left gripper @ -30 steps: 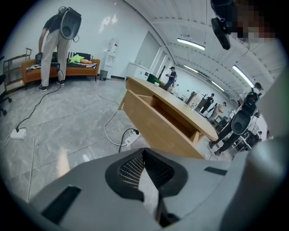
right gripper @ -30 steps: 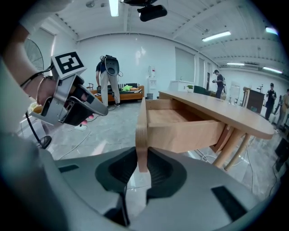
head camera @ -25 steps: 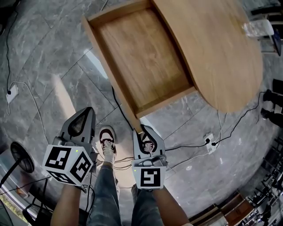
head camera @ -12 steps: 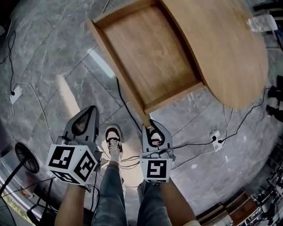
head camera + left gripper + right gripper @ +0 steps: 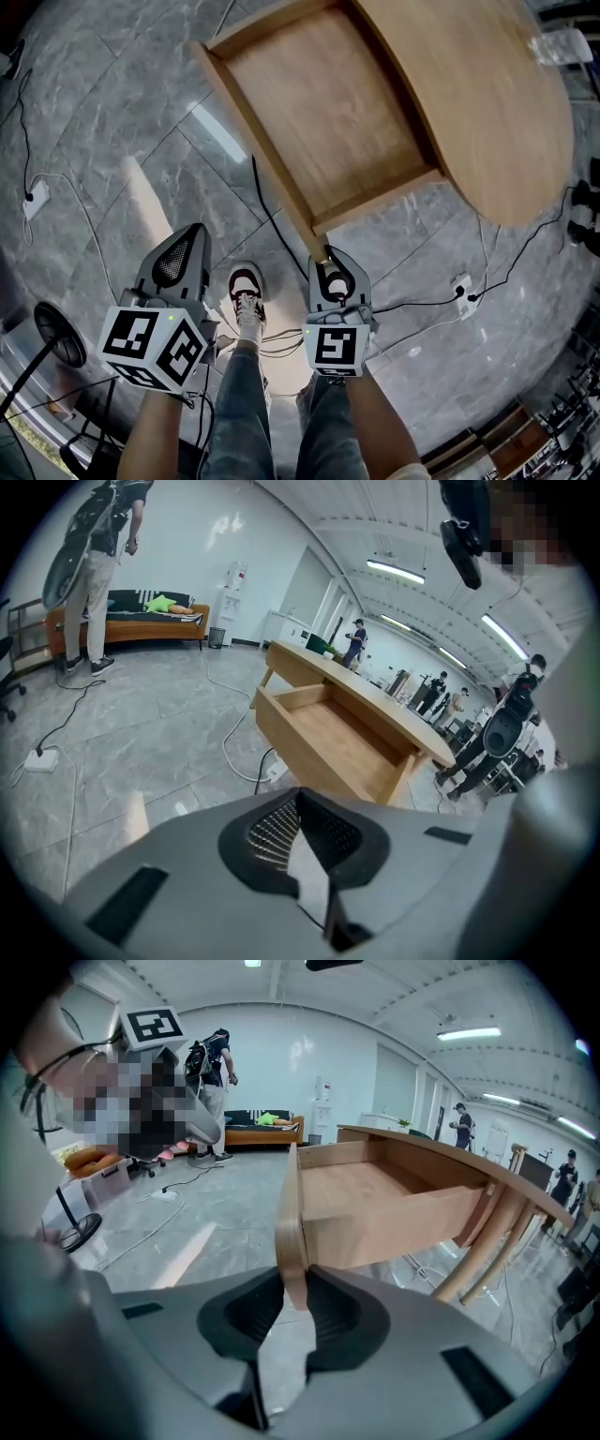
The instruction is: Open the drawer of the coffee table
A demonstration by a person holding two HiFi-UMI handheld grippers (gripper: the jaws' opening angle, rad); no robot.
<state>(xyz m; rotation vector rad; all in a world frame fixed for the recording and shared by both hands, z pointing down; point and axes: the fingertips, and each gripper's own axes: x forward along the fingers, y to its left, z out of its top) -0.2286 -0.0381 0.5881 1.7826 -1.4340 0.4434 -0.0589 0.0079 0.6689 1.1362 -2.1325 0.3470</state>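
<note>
Grey marble floor (image 5: 112, 141) – cables (image 5: 267, 211) trailing – orange sofa (image 5: 131, 628) against white wall (image 5: 187, 546).

drawer (image 5: 328, 122): pulled out, open from above, walled all round; tabletop (image 5: 469, 94) overhangs its inner edge.
floor (image 5: 122, 122) left of drawer: open passage, crossed by black cable (image 5: 268, 211).
right gripper (image 5: 328, 262) gap: filled by drawer's front panel.

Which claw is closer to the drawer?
Right. The right claw grips the drawer by its front panel's corner; the left claw hangs shut over the floor, off to the side and touching nothing.
</note>
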